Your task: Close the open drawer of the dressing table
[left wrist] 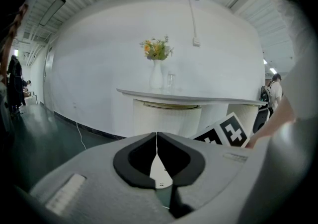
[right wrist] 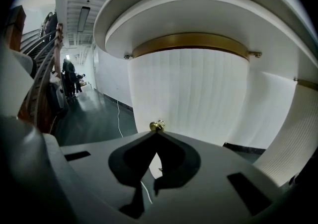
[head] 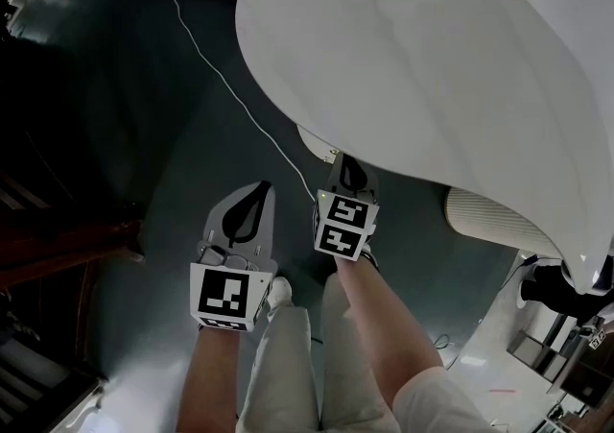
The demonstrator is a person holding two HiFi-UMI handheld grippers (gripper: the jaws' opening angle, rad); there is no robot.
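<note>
The white dressing table (head: 451, 66) fills the upper right of the head view. Its curved drawer (head: 315, 140) sticks out a little from under the top. In the right gripper view the ribbed white drawer front (right wrist: 191, 94) with a gold band stands close ahead. A small gold knob (right wrist: 157, 125) sits right at the tips of my right gripper (right wrist: 157, 130), whose jaws are shut. That right gripper (head: 347, 168) points at the drawer from below. My left gripper (head: 251, 199) hangs shut and empty, left of it and farther back from the table (left wrist: 189, 100).
A white cable (head: 230, 85) runs across the dark floor towards the table. A ribbed white pedestal (head: 489, 215) stands at the right. A vase of flowers (left wrist: 156, 64) and a glass (left wrist: 171, 81) stand on the tabletop. Dark stairs (head: 38, 229) are at the left.
</note>
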